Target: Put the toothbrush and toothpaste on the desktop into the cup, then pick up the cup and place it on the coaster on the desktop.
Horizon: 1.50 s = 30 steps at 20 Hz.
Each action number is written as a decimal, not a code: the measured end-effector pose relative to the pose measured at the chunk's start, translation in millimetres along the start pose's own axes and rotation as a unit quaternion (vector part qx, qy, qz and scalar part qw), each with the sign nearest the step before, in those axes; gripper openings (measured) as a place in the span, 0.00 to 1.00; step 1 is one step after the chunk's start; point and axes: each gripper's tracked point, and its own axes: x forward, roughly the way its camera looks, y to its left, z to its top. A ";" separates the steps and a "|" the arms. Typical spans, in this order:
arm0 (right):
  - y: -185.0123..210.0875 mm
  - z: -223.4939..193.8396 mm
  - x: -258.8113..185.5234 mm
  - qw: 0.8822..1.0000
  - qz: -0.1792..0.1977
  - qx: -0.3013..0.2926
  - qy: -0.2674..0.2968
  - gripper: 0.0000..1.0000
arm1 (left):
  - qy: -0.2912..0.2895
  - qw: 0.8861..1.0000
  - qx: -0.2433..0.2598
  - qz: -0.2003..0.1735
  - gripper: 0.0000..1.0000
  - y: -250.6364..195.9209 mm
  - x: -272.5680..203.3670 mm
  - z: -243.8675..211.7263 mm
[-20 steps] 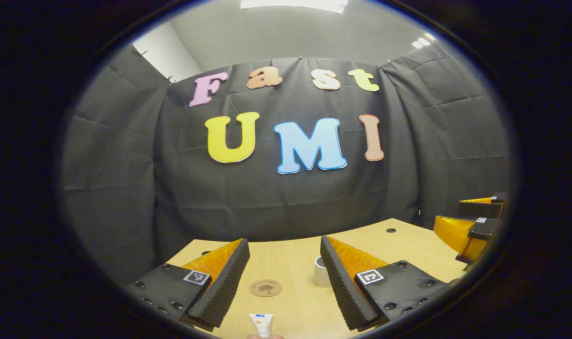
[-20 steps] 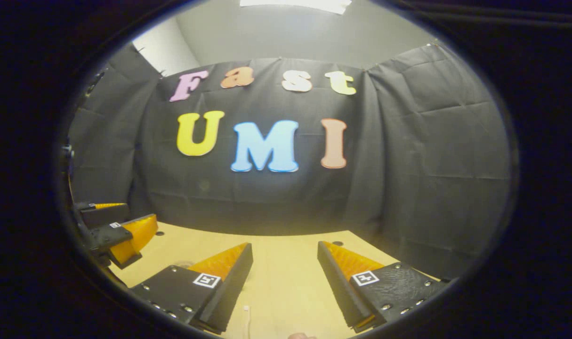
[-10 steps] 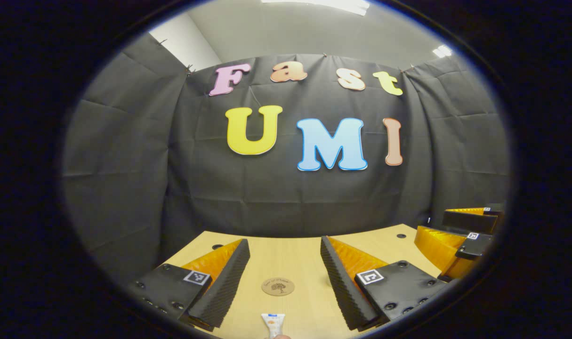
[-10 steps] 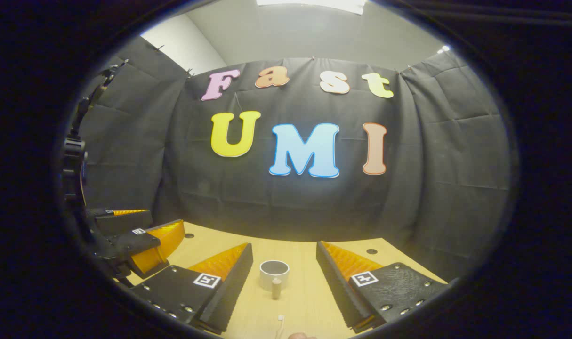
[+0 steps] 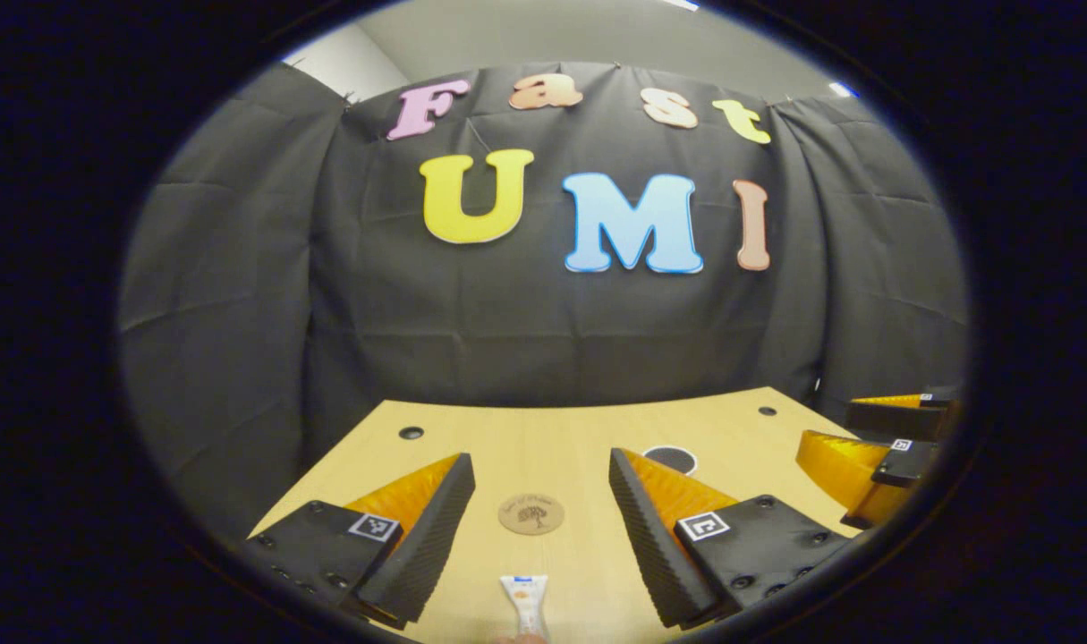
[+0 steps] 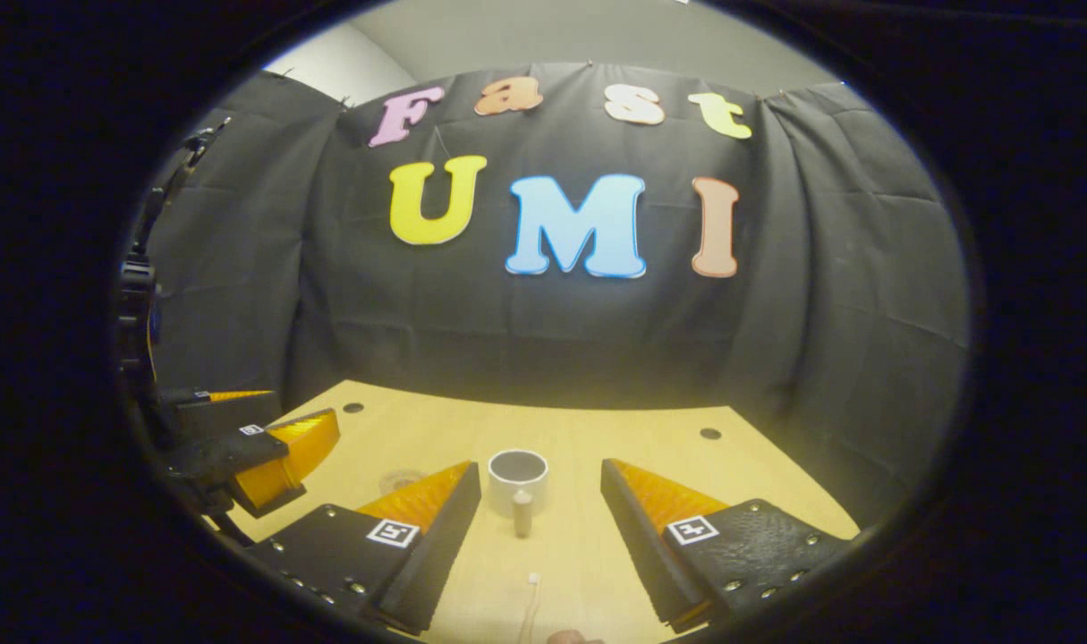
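On the wooden table lies a white toothpaste tube [image 5: 525,604], low between the fingers of my open left gripper [image 5: 539,465]. Beyond it is a round brown coaster [image 5: 531,515]. The white cup [image 5: 671,459] peeks out from behind that gripper's right finger. In the right gripper view the cup [image 6: 518,478] stands upright between the tips of my open right gripper [image 6: 539,469], handle toward me. A thin white toothbrush [image 6: 531,608] lies just short of it. The coaster [image 6: 402,480] shows partly behind the left finger.
The other gripper [image 5: 852,429] hangs at the right edge of the left gripper view, and the left one [image 6: 301,407] at the left of the right gripper view. Small dark holes [image 5: 410,432] [image 6: 709,433] mark the table's far corners. Black cloth walls close the back.
Both views have tipped downward, showing more tabletop. The right gripper swung so the cup and toothbrush came between its fingers. In the left gripper view the cup slid behind the right finger.
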 end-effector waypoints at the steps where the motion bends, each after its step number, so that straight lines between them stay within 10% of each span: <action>1: 1.0 -10.0 1.7 1.000 0.002 0.007 0.020 0.86 | 0.018 1.000 0.001 -0.007 0.97 -0.6 2.7 -9.3; 9: 0.4 -78.3 20.2 0.986 0.002 0.033 0.164 0.86 | 0.187 0.982 0.003 -0.019 0.98 9.5 23.4 -99.9; 16: 4.4 -142.7 21.3 0.958 0.013 0.025 0.286 0.86 | 0.357 0.933 -0.037 0.003 0.98 21.2 12.1 -183.2; 30: 14.6 -223.8 7.3 0.879 0.031 0.000 0.476 0.87 | 0.519 0.854 -0.039 -0.008 0.98 23.3 -0.9 -256.8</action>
